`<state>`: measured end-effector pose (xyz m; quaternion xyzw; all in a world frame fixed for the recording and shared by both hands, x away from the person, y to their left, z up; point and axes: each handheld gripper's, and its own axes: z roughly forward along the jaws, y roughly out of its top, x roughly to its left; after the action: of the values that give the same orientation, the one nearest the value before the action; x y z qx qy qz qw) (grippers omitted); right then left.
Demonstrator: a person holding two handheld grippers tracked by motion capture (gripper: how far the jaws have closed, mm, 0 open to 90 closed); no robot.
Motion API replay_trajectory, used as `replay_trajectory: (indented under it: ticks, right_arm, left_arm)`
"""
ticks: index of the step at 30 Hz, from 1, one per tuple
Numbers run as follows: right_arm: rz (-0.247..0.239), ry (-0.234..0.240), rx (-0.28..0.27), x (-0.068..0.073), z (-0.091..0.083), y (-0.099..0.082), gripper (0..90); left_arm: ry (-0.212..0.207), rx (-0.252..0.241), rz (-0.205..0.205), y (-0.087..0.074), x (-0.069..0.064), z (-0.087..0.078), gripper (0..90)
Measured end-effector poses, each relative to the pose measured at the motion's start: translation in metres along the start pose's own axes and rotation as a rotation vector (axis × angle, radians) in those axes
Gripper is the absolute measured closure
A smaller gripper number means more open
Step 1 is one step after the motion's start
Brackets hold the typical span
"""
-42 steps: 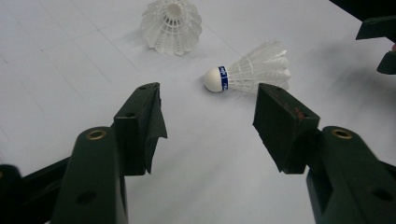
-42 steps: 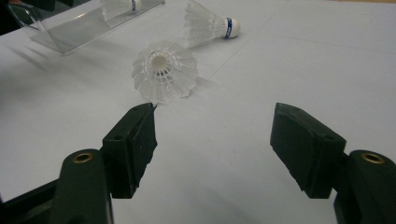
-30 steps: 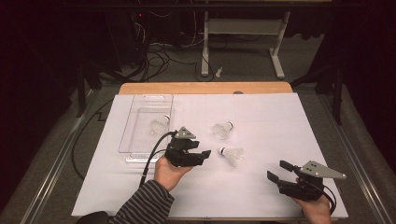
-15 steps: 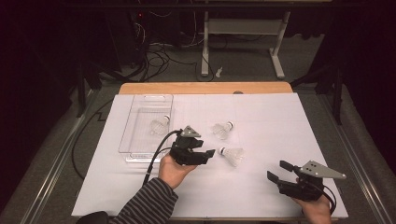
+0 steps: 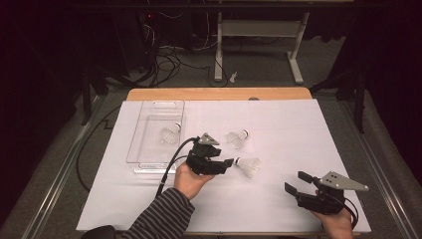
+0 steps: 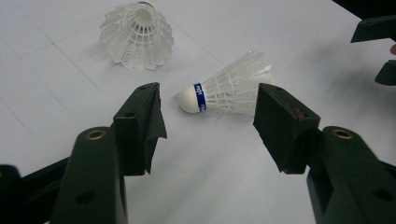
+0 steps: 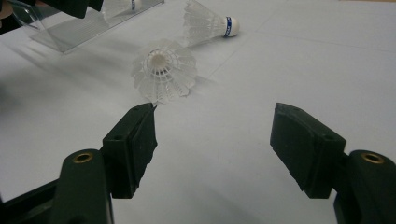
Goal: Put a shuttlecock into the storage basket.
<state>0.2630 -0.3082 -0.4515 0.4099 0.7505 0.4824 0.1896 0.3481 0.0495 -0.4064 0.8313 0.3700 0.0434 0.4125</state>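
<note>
Now left claw (image 6: 208, 121) spread wide, jaws flanking the near shuttlecock (image 6: 224, 93), no contact; right claw (image 7: 212, 140) spread, empty.

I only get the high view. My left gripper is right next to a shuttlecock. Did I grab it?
Observer: No. In the left gripper view, the left gripper has its jaws wide open. The shuttlecock lies on the paper just beyond them, untouched.
Operator: Is there anything written on it?
Observer: A blue band with tiny letters wraps it behind the white cork. They are too small to read.
Operator: What about my other hand?
Observer: In the right gripper view, the right gripper has open jaws with nothing between them. It looks straight into that shuttlecock's feather end.
</note>
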Motion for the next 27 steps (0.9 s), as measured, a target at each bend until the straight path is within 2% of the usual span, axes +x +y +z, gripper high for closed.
replay_trajectory:
  ticks: [6,27]
  right_arm:
    - [0.002,0.001,0.001,0.000,0.000,0.000,31.8]
    - [-0.003,0.005,0.001,0.000,0.000,0.000,31.8]
  left_arm:
    - [0.000,-0.001,0.000,0.002,0.000,0.001,42.4]
    - [-0.017,0.047,0.039,0.015,-0.012,0.016,43.1]
